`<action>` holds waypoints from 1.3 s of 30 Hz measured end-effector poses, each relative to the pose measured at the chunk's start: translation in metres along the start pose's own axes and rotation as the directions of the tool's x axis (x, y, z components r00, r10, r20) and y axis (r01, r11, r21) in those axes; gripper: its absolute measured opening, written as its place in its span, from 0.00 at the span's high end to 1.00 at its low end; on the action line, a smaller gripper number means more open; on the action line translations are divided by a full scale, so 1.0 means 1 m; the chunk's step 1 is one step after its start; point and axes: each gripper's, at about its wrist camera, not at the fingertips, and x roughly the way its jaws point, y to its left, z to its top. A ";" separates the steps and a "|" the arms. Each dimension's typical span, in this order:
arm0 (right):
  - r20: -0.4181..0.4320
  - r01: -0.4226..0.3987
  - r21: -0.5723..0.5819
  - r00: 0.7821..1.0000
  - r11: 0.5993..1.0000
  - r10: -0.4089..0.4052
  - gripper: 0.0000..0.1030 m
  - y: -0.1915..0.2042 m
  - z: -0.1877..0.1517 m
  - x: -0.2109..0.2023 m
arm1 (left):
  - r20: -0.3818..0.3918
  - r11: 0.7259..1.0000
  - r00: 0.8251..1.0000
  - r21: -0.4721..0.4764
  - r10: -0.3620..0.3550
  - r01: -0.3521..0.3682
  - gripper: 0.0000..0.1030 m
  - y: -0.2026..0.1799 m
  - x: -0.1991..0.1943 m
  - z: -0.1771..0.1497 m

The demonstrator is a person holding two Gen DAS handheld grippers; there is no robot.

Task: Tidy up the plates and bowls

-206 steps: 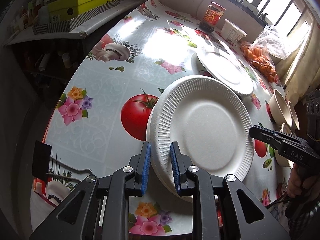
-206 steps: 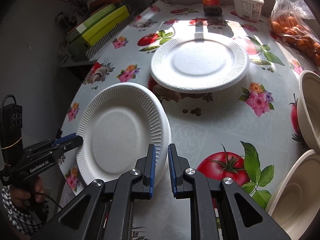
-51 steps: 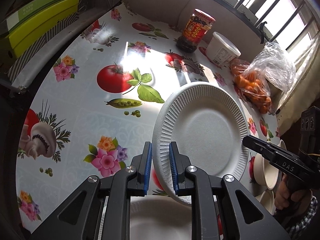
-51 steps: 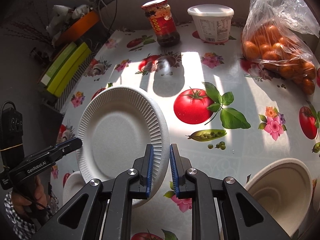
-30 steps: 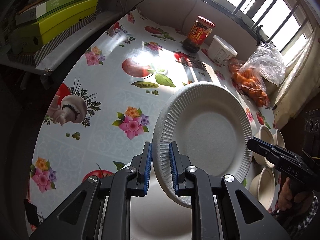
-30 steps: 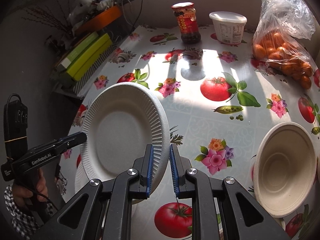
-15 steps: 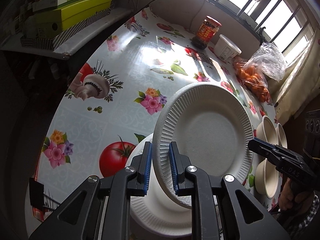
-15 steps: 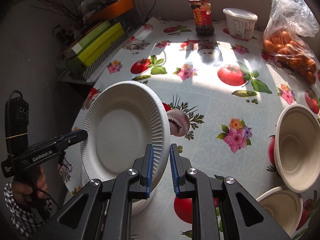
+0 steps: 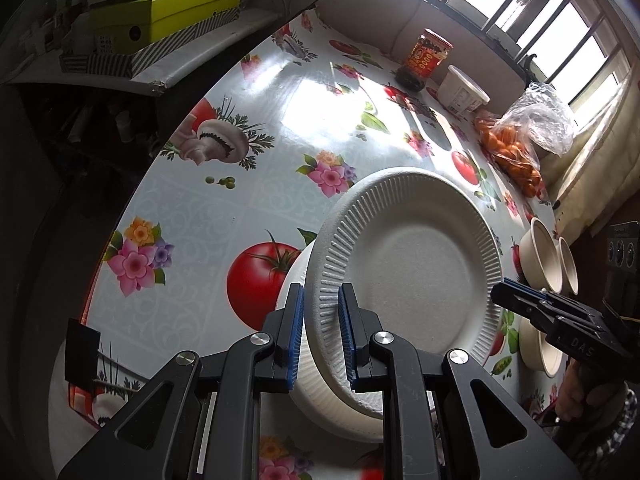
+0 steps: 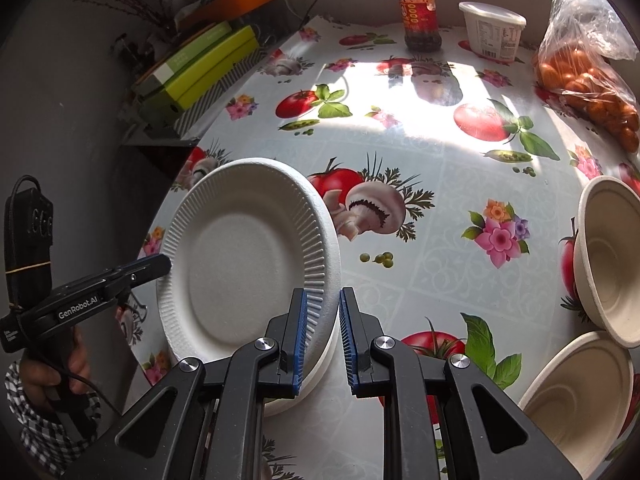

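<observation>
Home dining spot: round table [image 10: 400,240] with fruit-and-flower oilcloth, sauce jar [image 10: 418,12], tub [image 10: 492,32] and bagged oranges [image 10: 588,68] at its far edge under a barred window [image 9: 532,20].

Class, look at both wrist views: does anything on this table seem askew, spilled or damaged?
Nothing is spilled or damaged. Only the paper plate is tilted, because both grippers, left and right, hold it above another plate.

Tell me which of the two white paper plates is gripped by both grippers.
The upper plate, tilted with its ribbed rim pinched by the left gripper and the right gripper. The other plate lies flat on the table underneath, untouched by either.
</observation>
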 end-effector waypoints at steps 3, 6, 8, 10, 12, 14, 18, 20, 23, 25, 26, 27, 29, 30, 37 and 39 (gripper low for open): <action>-0.004 0.001 -0.001 1.000 1.000 -0.001 0.84 0.002 -0.003 0.002 | -0.006 1.000 1.000 -0.001 0.004 -0.004 0.82 0.002 0.002 -0.005; -0.013 0.001 -0.002 1.000 1.000 -0.001 0.84 0.003 -0.007 0.004 | -0.014 1.000 1.000 -0.008 0.004 -0.004 0.82 0.005 0.004 -0.008; -0.017 0.004 -0.005 1.000 1.000 -0.005 0.84 0.004 -0.008 0.005 | -0.014 1.000 1.000 -0.012 0.003 -0.003 0.82 0.007 0.004 -0.010; -0.020 0.007 -0.009 1.000 1.000 -0.008 0.84 0.005 -0.009 0.006 | -0.015 1.000 1.000 -0.016 0.001 -0.001 0.82 0.009 0.004 -0.011; -0.023 0.010 -0.008 1.000 1.000 -0.010 0.84 0.005 -0.009 0.008 | -0.016 1.000 1.000 -0.017 0.000 -0.001 0.82 0.010 0.004 -0.012; -0.026 0.012 -0.009 1.000 1.000 -0.013 0.84 0.006 -0.010 0.009 | -0.019 1.000 1.000 -0.018 0.001 -0.001 0.82 0.011 0.005 -0.013; -0.031 0.015 -0.012 0.999 1.000 -0.015 0.84 0.008 -0.009 0.011 | -0.024 1.000 1.000 -0.020 0.002 -0.003 0.82 0.013 0.005 -0.014; -0.032 0.015 -0.012 0.999 1.000 -0.015 0.84 0.009 -0.009 0.012 | -0.026 1.000 1.000 -0.022 0.003 -0.003 0.82 0.015 0.006 -0.015; -0.035 0.022 -0.017 0.999 1.000 -0.022 0.84 0.011 -0.010 0.013 | -0.025 1.000 1.000 -0.022 0.003 -0.003 0.82 0.016 0.006 -0.015; -0.036 0.020 -0.015 0.999 1.000 -0.020 0.84 0.011 -0.010 0.013 | -0.027 1.000 1.000 -0.024 0.003 -0.004 0.82 0.016 0.006 -0.015; -0.035 0.021 -0.016 0.999 1.000 -0.022 0.84 0.011 -0.010 0.013 | -0.029 1.000 1.000 -0.023 0.002 -0.003 0.82 0.017 0.006 -0.016; -0.036 0.021 -0.017 0.999 1.000 -0.021 0.84 0.011 -0.010 0.013 | -0.030 1.000 1.000 -0.023 0.002 -0.003 0.82 0.017 0.006 -0.016; -0.037 0.021 -0.016 0.999 1.000 -0.022 0.84 0.011 -0.010 0.014 | -0.032 1.000 0.999 -0.022 0.003 -0.003 0.82 0.017 0.007 -0.016; -0.037 0.022 -0.016 0.999 1.000 -0.022 0.84 0.011 -0.011 0.014 | -0.033 1.000 0.999 -0.021 0.003 -0.004 0.82 0.017 0.007 -0.016; -0.039 0.025 -0.015 0.999 1.000 -0.026 0.84 0.009 -0.012 0.016 | -0.039 1.000 0.999 -0.014 0.010 -0.011 0.82 0.016 0.009 -0.016; -0.041 0.025 -0.014 0.999 1.000 -0.025 0.84 0.009 -0.013 0.016 | -0.037 1.000 0.999 -0.012 0.012 -0.013 0.82 0.016 0.009 -0.017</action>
